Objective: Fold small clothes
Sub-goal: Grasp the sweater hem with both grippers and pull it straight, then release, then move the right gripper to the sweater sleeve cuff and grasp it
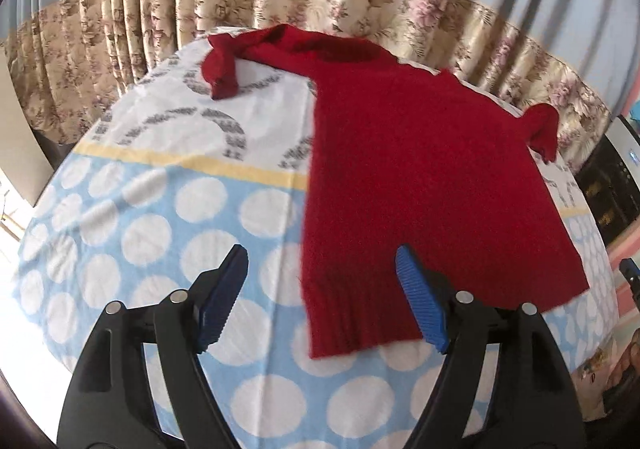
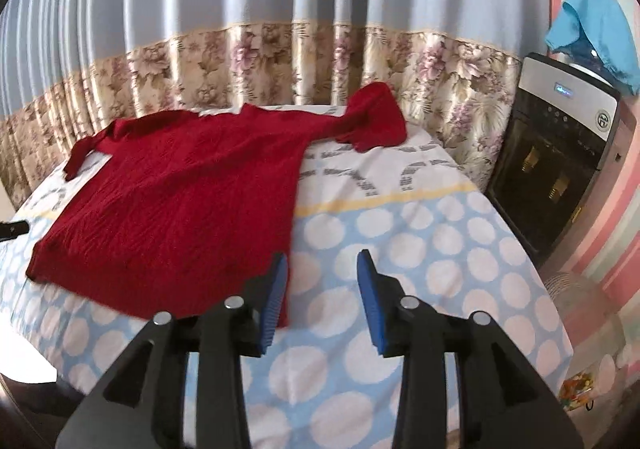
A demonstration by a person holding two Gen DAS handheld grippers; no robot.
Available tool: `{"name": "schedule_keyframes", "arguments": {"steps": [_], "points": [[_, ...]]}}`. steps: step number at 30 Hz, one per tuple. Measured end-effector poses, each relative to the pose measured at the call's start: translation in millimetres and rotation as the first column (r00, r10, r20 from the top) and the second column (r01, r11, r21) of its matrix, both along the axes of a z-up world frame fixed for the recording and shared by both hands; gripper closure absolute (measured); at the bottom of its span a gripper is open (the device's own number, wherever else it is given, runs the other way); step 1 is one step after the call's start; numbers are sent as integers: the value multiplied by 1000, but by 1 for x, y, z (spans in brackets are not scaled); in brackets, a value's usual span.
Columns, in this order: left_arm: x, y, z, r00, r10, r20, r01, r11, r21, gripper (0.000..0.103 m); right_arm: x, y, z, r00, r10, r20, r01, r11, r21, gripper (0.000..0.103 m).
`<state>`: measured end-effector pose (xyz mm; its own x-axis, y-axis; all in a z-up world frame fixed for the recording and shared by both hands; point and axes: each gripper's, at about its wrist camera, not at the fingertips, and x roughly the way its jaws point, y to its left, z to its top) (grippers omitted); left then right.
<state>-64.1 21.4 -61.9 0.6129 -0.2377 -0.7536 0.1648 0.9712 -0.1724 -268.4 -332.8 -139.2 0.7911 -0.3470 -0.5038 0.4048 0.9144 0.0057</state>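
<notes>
Left wrist view shows the left gripper (image 1: pixel 320 297) hovering low, its fingers spread wide astride the ribbed hem corner of the red sweater (image 1: pixel 416 177); the sweater lies flat on the dotted sheet (image 1: pixel 132 233), sleeves out; the right gripper (image 2: pixel 322 301) hangs at the opposite hem corner, fingers apart, its left pad (image 2: pixel 274 305) over the knit's edge.

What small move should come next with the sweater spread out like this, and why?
Probably ease both tools down onto the hem corners and close. The red sweater lies flat on the dotted sheet, unfolded, sleeves out. The left tool is open astride the left hem corner; the right tool is open at the right hem corner. Neither grips cloth.
</notes>
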Motion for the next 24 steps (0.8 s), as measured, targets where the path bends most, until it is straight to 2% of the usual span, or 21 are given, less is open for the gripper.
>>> {"name": "schedule_keyframes", "arguments": {"steps": [2,7,14,24], "points": [[11,6,2,1000,27,4,-27,1000,2,27,8,-11,3,1000,-3,13,3,1000,27,56],[39,18,2,997,71,5,-71,997,6,27,29,-23,9,999,-1,35,-1,999,45,47],[95,34,0,993,116,-1,-116,993,6,27,67,-28,10,999,19,33,-20,999,35,41],[146,22,4,995,99,13,-99,995,-2,26,153,-92,16,1000,-6,-11,7,1000,28,39]]}}
